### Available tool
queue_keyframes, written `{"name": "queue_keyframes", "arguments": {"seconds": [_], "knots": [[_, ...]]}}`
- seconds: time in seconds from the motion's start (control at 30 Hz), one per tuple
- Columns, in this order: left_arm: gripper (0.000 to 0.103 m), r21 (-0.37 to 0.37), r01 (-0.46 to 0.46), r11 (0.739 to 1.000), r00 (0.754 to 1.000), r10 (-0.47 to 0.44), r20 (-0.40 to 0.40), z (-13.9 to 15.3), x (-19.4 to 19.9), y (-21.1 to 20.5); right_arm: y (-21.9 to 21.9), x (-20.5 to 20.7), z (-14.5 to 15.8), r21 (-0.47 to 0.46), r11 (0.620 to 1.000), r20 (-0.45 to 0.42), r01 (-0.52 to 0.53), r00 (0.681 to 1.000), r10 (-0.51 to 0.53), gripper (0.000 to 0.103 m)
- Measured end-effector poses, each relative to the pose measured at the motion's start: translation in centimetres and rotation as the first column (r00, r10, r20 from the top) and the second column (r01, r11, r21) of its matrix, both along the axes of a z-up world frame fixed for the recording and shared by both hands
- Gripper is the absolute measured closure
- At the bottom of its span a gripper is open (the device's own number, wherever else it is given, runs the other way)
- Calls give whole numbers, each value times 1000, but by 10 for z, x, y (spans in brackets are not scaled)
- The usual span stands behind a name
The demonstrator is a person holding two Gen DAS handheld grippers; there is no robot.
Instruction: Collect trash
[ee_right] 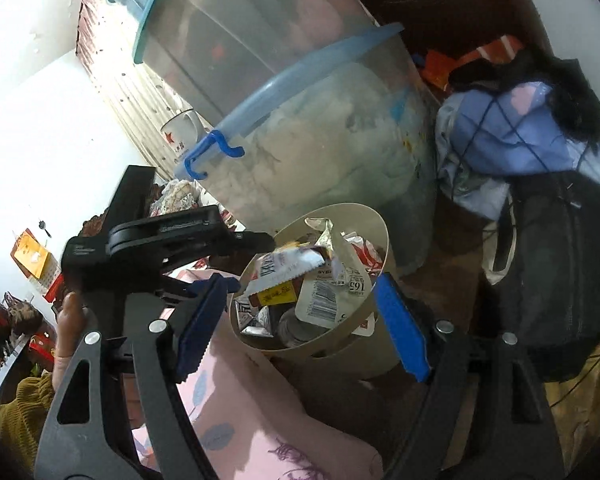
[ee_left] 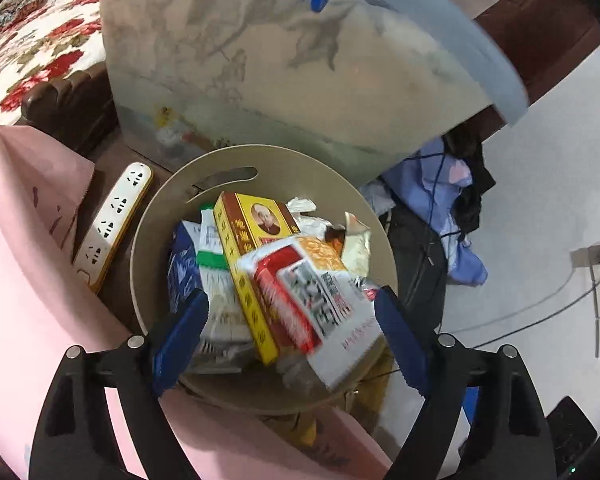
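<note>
Beige bin point(ee_left: 148, 240) brims with cartons | left tongs point(ee_left: 292, 336) gape empty above red-white packet point(ee_left: 320, 300) | right tongs point(ee_right: 300, 320) open, empty

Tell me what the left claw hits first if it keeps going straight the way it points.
Probably the red and white packet on top of the full trash bin, between the open left claw jaws; depth is unclear.

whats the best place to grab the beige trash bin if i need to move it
Take the beige trash bin by its rim at the slot handle, coming down from above: the thin wall fits between open fingers, and packets fill the middle.
</note>
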State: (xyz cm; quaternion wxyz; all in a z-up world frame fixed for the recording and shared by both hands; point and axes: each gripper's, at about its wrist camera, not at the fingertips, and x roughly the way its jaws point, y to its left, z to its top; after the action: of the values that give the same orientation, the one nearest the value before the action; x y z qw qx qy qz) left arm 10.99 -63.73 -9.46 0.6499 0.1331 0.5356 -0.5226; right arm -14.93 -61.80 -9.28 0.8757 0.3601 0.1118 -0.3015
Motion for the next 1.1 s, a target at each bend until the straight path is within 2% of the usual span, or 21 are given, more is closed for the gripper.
{"name": "queue_keyframes", "arguments": {"seconds": [0.17, 0.33, 0.4, 0.43, 0.47, 0.5, 0.53, 0.6, 0.67, 0.73, 0.8, 0.9, 0.97, 1.03, 1.1], "knots": [[21, -65, -13, 998, 992, 22, 128, 37, -9, 50, 20, -1, -1, 23, 999, 7, -43, 999, 42, 26], [17, -101, -58, 993, 981, 75, 177, 54, -23, 123, 52, 2, -1, 34, 994, -1, -100, 995, 100, 26], [16, -92, -79, 993, 977, 96, 192, 52, -31, 156, 58, 5, 4, 18, 993, -11, -117, 993, 117, 32], [16, -85, -84, 993, 976, 99, 191, 50, -34, 172, 56, 9, 10, -2, 992, -28, -126, 992, 126, 42], [16, -72, -93, 993, 977, 105, 188, 47, -38, 189, 52, 15, 15, -19, 990, -45, -138, 990, 137, 53], [16, -63, -98, 993, 977, 108, 183, 45, -41, 202, 44, 24, 21, -37, 987, -73, -159, 985, 156, 58], [16, -56, -104, 993, 978, 112, 178, 43, -44, 218, 32, 36, 25, -58, 985, -122, -164, 980, 156, 68], [16, -52, -121, 991, 975, 128, 181, 42, -49, 252, 8, 52, 25, -60, 988, -184, -145, 974, 132, 70], [16, -58, -141, 988, 970, 150, 194, 44, -56, 288, -23, 70, 16, 16, 988, -209, -155, 965, 155, 72], [16, -59, -166, 984, 961, 175, 216, 44, -60, 323, -50, 99, -3, 131, 970, -254, -204, 939, 232, 75], [16, -52, -196, 979, 954, 203, 222, 42, -62, 351, -69, 128, -18, 188, 954, -321, -235, 903, 286, 75], [16, -39, -258, 965, 943, 260, 207, 36, -59, 387, -85, 149, -22, 193, 959, -404, -206, 874, 269, 75], [16, -31, -309, 951, 934, 309, 178, 29, -56, 410, -91, 157, -23, 213, 955, -398, -208, 874, 279, 75], [16, -24, -343, 939, 926, 343, 157, 25, -53, 425, -91, 157, -18, 194, 960, -408, -203, 873, 267, 72], [16, -24, -355, 935, 922, 354, 158, 24, -52, 433, -86, 153, -11, 181, 958, -372, -223, 886, 276, 72]]}}
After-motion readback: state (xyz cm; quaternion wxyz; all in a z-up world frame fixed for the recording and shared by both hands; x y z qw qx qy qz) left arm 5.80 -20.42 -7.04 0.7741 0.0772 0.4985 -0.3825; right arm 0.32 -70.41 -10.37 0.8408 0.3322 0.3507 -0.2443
